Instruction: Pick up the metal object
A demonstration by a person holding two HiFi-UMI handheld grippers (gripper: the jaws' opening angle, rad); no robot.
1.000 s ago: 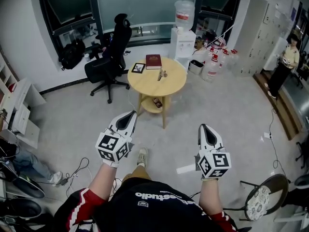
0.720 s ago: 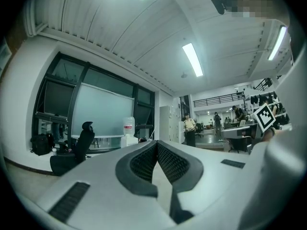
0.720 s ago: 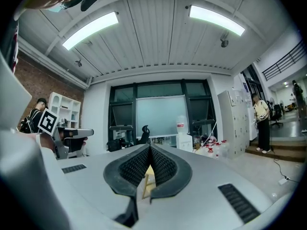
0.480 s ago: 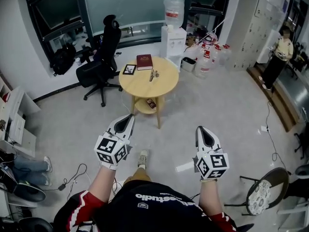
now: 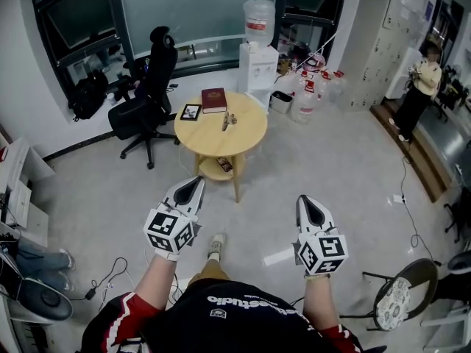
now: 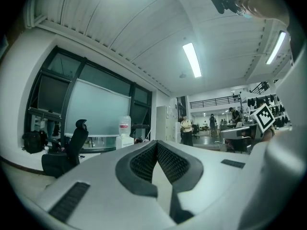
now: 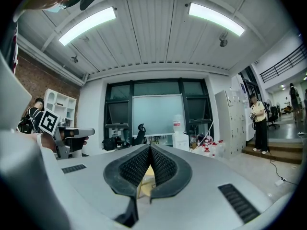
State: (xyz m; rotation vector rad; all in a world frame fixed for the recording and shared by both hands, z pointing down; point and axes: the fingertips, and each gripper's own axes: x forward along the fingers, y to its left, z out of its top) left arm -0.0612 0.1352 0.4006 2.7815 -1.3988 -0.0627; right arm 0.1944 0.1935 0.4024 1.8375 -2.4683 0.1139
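Both hand-held grippers were closed and carried nothing. On the left gripper (image 5: 197, 182) the two jaws lay pressed together right to the tip. On the right gripper (image 5: 302, 199) the ribbed pads met at the tip as well, with nothing between them. The person held them out level, side by side and apart, over the pale grey floor (image 5: 346, 175), with one shoe (image 5: 215, 244) showing between them. Loose cables (image 5: 110, 271) trailed on the floor at the near left, and a round stool (image 5: 397, 300) stood at the near right.

Farther on, well apart from both grippers, stood a round wooden table (image 5: 246, 134). The metal object (image 5: 225, 120) lay near the middle of its top, untouched. On the far side of it lay a dark red book (image 5: 214, 99), and left of that a small framed picture (image 5: 190, 112). A lower shelf (image 5: 213, 169) under the top held something small that I could not make out.

Left of the table stood a black office chair (image 5: 151, 87), with a black backpack (image 5: 87, 94) by the wall past it. Behind the table a water dispenser (image 5: 255, 50) stood against the dark-framed window (image 5: 191, 9), and a cluster of water bottles (image 5: 307, 94) sat on the floor to its right. At the far right, by tall lockers (image 5: 383, 43), another person (image 5: 414, 87) stood.
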